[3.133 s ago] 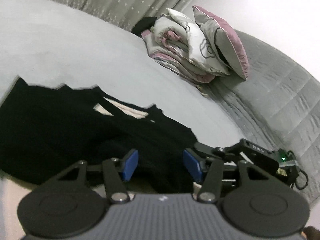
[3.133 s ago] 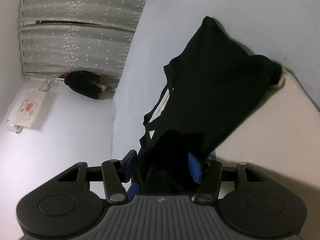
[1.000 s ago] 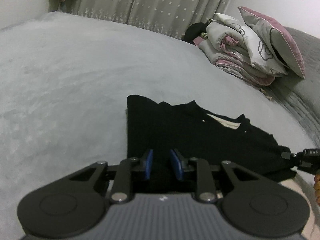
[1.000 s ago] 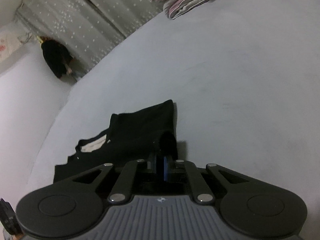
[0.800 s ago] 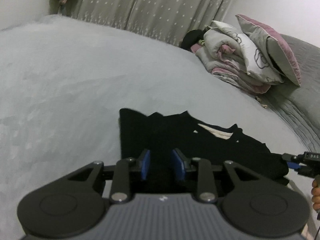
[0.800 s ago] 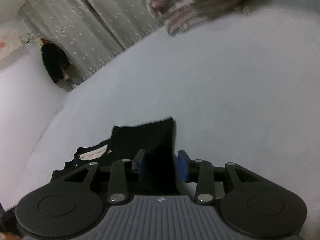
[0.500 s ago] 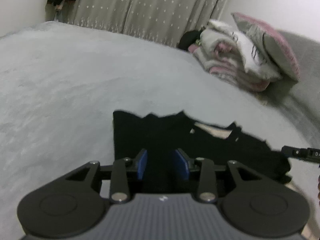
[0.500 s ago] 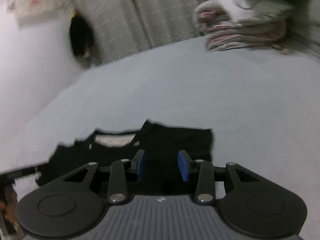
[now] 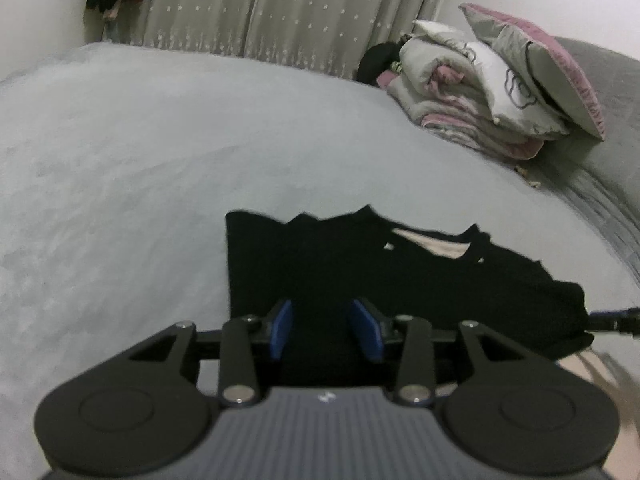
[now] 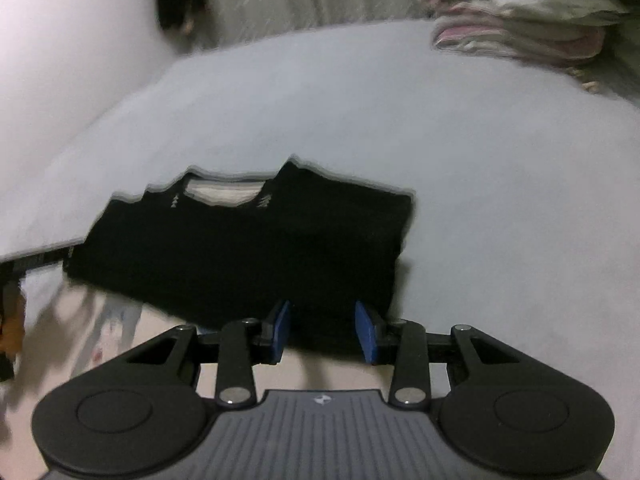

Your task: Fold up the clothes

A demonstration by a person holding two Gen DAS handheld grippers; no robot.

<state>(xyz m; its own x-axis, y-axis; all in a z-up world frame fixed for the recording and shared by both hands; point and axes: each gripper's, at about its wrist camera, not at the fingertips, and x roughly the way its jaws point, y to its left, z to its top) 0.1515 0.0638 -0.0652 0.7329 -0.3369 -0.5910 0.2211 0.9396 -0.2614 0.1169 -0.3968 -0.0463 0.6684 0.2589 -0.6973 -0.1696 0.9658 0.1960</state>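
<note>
Left gripper (image 9: 326, 330): its jaws are opening; the blue pads (image 9: 281, 332) stand apart above the near left edge of the black shirt (image 9: 360, 276) and do not press it.
Right gripper (image 10: 324, 332): the pads (image 10: 366, 334) are apart and hold nothing; the near right edge of the shirt (image 10: 248, 256) lies between and just beyond them.
Black shirt: it lies folded and flat on the grey bed (image 9: 160, 152), at the near side, the neck opening with a pale lining on the far edge.
Bed: a wide grey cover, bare around the shirt.
Bedding pile (image 9: 472, 112): folded quilts and a pink-edged pillow at the far right.
Curtain (image 9: 280, 8): pale, with small dots, behind the bed.
</note>
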